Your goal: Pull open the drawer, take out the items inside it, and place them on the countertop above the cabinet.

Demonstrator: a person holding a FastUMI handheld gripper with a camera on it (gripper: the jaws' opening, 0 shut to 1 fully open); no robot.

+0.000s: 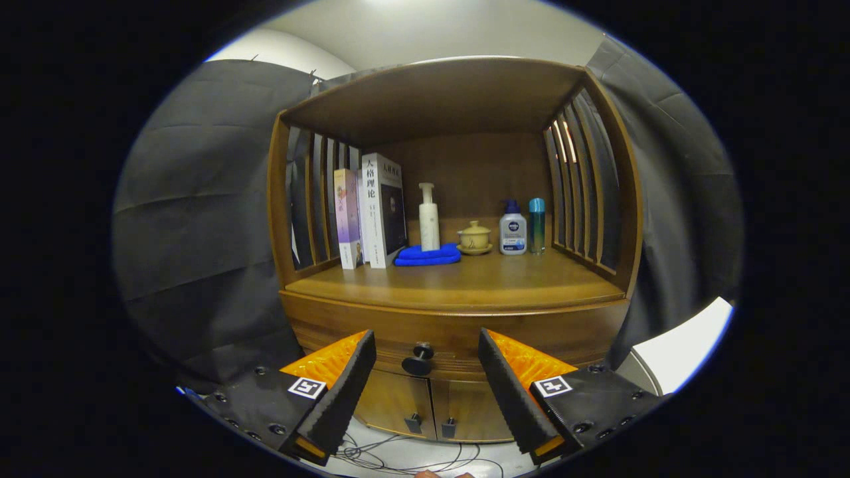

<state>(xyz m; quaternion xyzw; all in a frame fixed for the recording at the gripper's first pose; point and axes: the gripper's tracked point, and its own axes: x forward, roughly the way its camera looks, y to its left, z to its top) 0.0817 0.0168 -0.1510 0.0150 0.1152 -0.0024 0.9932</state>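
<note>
**Observer:** Where do you have it right now?

**Operator:** I'm holding the gripper square to the wooden cabinet, fingers spread wide and pinching nothing. The drawer knob sits between the fingertips and a little beyond them, so the line is set for a straight approach.

**Observer:** Drawer's shut?

**Operator:** Its front looks flush under the countertop, so I judge the pull hasn't begun. Whatever is inside is hidden from me.

**Observer:** Why spread so wide for a small knob?

**Operator:** It gives me room for error going in. My guess is I need to close the gap, then pinch on the knob's neck and draw straight back.

**Observer:** Space up top?

**Operator:** The things are pushed to the back: books on the left, a white pump bottle standing on a folded blue cloth, a lidded tea cup, a blue-capped bottle and a teal canister. The front strip of the countertop is bare, which suits setting things down.

**Observer:** Below?

**Operator:** Two cabinet doors, and cables on the floor.
</note>
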